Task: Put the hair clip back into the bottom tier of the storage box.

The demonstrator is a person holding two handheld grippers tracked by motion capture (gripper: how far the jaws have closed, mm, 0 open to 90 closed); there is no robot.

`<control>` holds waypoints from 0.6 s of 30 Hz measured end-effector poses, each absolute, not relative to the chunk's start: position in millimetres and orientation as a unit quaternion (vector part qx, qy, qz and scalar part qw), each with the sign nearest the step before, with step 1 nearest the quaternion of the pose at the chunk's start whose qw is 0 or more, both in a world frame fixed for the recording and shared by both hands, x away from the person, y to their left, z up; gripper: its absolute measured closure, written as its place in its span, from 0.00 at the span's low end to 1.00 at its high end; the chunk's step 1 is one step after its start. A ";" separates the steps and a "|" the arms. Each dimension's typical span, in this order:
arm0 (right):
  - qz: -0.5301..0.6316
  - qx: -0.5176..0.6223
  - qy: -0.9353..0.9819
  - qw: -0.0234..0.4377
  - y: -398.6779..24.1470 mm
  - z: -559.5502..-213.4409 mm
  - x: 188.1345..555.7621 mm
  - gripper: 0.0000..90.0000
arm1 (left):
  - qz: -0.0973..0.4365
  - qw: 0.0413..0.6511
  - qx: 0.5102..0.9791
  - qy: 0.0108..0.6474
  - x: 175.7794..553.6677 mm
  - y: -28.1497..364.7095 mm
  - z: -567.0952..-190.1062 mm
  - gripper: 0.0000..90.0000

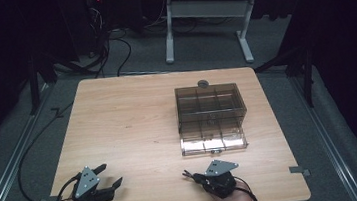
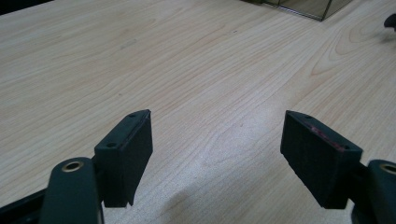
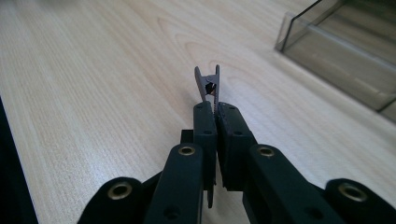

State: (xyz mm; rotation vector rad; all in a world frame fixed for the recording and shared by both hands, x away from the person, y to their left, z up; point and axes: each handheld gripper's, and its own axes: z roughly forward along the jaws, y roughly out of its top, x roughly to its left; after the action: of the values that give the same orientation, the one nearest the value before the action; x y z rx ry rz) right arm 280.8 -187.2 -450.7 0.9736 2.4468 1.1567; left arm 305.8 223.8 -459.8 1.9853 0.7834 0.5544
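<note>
My left fingers [image 2: 217, 156] stand wide open and empty near the table's [image 1: 133, 120] front left corner. My right fingers [image 3: 215, 122], near the front edge, are pressed tight on a small dark clip [image 3: 208, 85], its tip poking past them.

High view dim, dark surroundings; gripper views brighter, foreground soft.

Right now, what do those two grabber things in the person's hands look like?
Both are black. The left gripper and right gripper each carry a grey three-cornered plate with small holes on top, and a black cable trails back from each. Up close, the jaws end in flat, blocky black pads, and brass-coloured rings mark the joints.
</note>
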 end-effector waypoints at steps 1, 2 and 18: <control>0.401 0.338 0.841 0.136 -188.9 -449.5 280.3 0.97 | 0.224 0.451 0.804 0.317 305.8 223.8 -459.8 0.28; 0.403 0.340 0.839 0.138 -190.7 -448.6 279.9 0.97 | 0.225 0.451 0.804 0.317 305.8 223.8 -459.8 0.28; 0.398 0.399 0.807 0.174 -237.9 -447.5 267.0 0.97 | 0.224 0.452 0.803 0.316 305.7 223.9 -459.8 0.28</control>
State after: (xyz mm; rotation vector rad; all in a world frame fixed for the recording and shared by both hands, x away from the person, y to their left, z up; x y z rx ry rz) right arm 267.0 -237.9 -447.5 1.1327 2.2894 1.1277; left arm 305.7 223.9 -459.8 1.9852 0.7815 0.5546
